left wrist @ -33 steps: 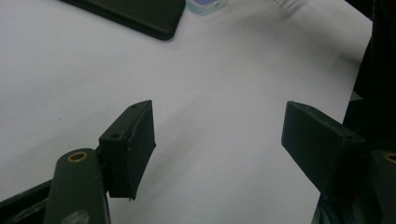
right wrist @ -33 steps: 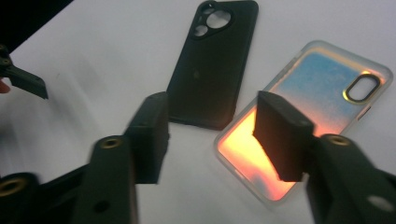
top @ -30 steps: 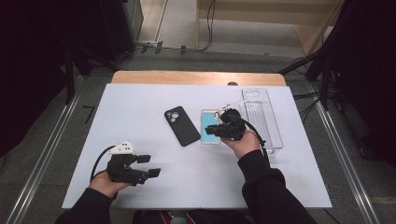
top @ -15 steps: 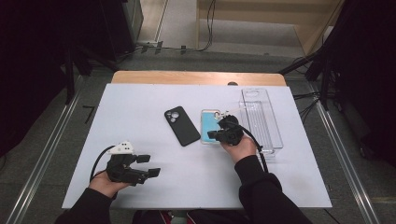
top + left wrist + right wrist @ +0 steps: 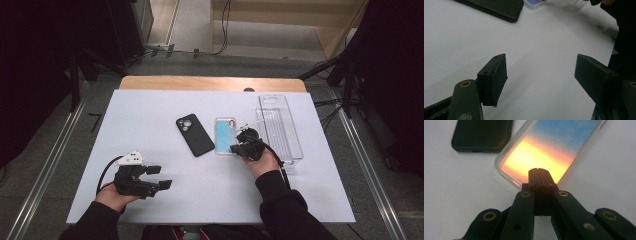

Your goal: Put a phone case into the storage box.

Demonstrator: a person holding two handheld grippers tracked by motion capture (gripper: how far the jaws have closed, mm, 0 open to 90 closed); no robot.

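Clear phone case point(image 5: 226, 135): lying flat near the middle of the white desk point(image 5: 150, 110), its inside showing blue fading to orange and yellow; just beside the black phone point(image 5: 194, 135) on one side, with the clear tray point(image 5: 278, 125) on the other
Right gripper point(image 5: 240, 146): jaws clenched together with nothing between them, tip hovering right over the near end of the case; whether it is touching the rim is too close to tell
Change: compared with a second ago, the right hand point(image 5: 262, 160) is sitting lower and nearer the person, the tip having come from over the case's middle down to its near end; the left gripper and the things on the desk are lying as before
Meaning: likely the closed tip is being lowered to press, nudge or lift that near edge, so work on the case is only starting
Left gripper point(image 5: 161, 176): resting low at the near left of the desk, jaws spread wide and empty, well apart from the case
Count: one clear case, one black phone, one clear tray, two grippers
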